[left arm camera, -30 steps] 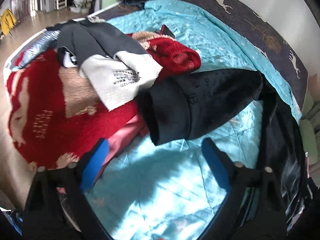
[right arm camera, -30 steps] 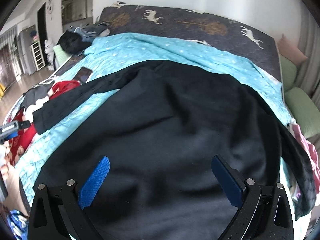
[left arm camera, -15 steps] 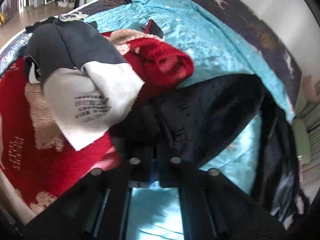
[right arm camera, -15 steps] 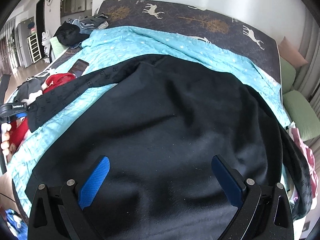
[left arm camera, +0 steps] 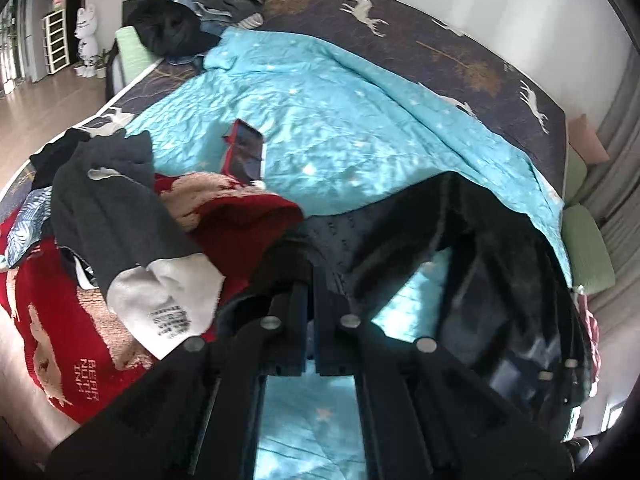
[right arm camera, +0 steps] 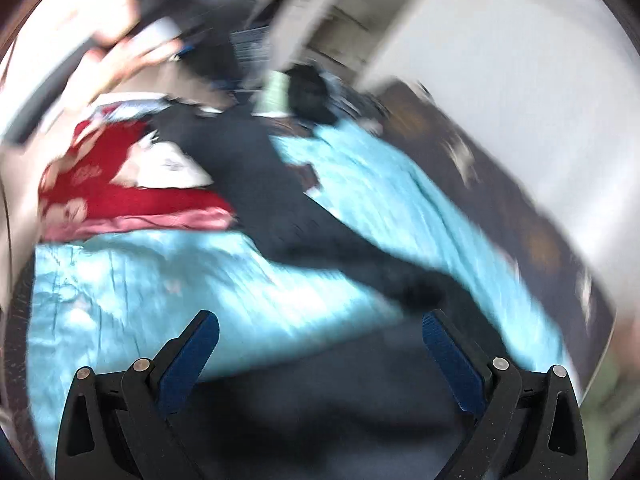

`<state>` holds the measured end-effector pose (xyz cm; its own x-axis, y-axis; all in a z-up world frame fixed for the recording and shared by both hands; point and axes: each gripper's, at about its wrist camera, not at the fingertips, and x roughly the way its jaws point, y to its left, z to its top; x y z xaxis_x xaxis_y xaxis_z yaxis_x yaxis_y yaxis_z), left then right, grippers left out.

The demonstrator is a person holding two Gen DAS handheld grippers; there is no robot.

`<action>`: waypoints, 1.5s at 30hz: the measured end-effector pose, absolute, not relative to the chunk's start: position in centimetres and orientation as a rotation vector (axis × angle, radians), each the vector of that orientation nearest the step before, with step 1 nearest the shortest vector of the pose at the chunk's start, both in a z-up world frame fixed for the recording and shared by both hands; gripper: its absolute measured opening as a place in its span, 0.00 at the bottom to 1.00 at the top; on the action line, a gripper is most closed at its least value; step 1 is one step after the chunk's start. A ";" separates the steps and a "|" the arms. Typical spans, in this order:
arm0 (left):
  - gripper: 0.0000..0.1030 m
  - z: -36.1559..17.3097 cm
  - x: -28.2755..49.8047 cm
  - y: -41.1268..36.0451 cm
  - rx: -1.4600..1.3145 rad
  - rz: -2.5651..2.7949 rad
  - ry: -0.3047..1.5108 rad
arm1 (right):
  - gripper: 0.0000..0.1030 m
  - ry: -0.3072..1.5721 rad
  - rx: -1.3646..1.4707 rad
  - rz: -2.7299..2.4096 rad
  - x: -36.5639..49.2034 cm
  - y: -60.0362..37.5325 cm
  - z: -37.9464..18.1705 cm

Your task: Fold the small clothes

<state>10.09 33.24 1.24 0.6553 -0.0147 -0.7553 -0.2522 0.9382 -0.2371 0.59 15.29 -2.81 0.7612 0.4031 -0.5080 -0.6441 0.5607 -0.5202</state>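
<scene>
Two grippers show in these views. At the lower centre of the left wrist view, the left gripper (left arm camera: 311,280) has its jaws pressed together on the sleeve cuff of the black garment (left arm camera: 492,248), pinching the dark fabric between them. From that pinch the sleeve runs up and right across the middle of the frame, then drops along the right edge, where the rest of the garment hangs in folds. Just left of the jaws sits a heap of clothes: a red sweater (left arm camera: 60,320) with tan figures and white lettering at lower left, and a grey and white garment (left arm camera: 120,232) draped over it. Above the heap, a phone (left arm camera: 245,152) in a red case lies on the turquoise quilt (left arm camera: 360,120), which fills the centre of the frame. A dark pile of clothes (left arm camera: 172,28) sits at upper left, on the dark bedspread (left arm camera: 460,52) with white deer. The right wrist view is heavily blurred; at its bottom the right gripper (right arm camera: 320,344) has its blue-padded fingers spread wide with nothing between them, above the black garment's body at the lower edge, the sleeve stretching toward upper left.
</scene>
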 end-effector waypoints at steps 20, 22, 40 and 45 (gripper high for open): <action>0.67 8.3 9.7 30.3 -0.222 0.118 0.720 | 0.00 0.498 -0.460 0.598 11.9 18.4 2.1; 0.75 5.1 8.2 31.4 -0.225 0.175 0.753 | 0.01 0.542 -0.466 0.662 11.7 16.1 1.6; 0.11 -13.2 11.9 41.0 -0.641 0.150 0.939 | 0.35 0.725 -0.502 0.782 8.3 13.9 -3.1; 0.13 -10.3 12.4 40.4 -0.596 0.167 0.965 | 0.49 0.661 -0.605 0.745 7.6 15.3 -3.6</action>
<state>12.45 40.42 -10.34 0.5707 -0.1247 -0.8116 -0.3905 0.8283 -0.4018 7.61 15.34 -3.60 0.5574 0.4091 -0.7224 -0.7659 0.5892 -0.2573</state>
